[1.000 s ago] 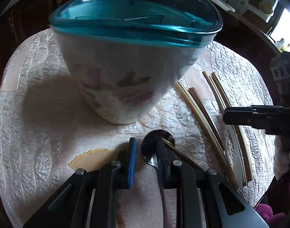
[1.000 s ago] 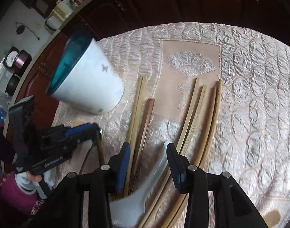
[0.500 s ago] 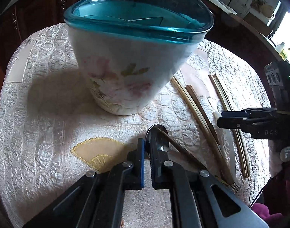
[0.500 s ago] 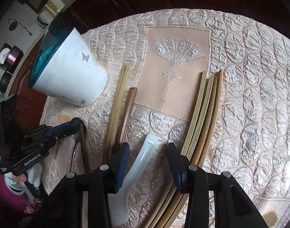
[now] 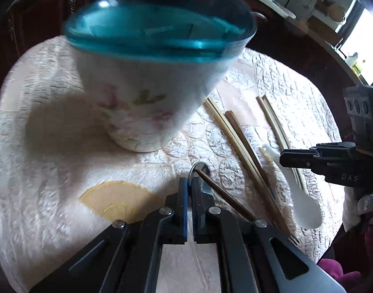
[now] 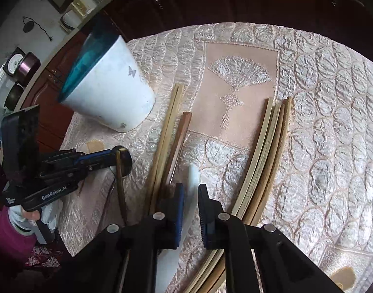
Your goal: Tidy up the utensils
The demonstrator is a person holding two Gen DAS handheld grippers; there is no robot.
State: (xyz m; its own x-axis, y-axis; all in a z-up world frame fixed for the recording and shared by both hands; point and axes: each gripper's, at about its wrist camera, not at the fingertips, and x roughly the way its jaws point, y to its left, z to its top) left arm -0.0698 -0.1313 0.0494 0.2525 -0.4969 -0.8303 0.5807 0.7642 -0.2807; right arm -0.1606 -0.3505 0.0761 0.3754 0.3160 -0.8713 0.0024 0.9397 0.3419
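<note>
The cup [image 5: 147, 92] is motion-blurred in the left wrist view, so its flower print is smeared and nothing inside the blue rim can be made out. The metal spoon [image 5: 198, 171] shows only the top of its bowl; the left gripper [image 5: 189, 195] covers the rest. In the right wrist view the white spoon [image 6: 192, 195] is blurred and its wide end runs under the right gripper [image 6: 191, 195]. The pale chopsticks [image 6: 267, 156] run off the bottom edge.
</note>
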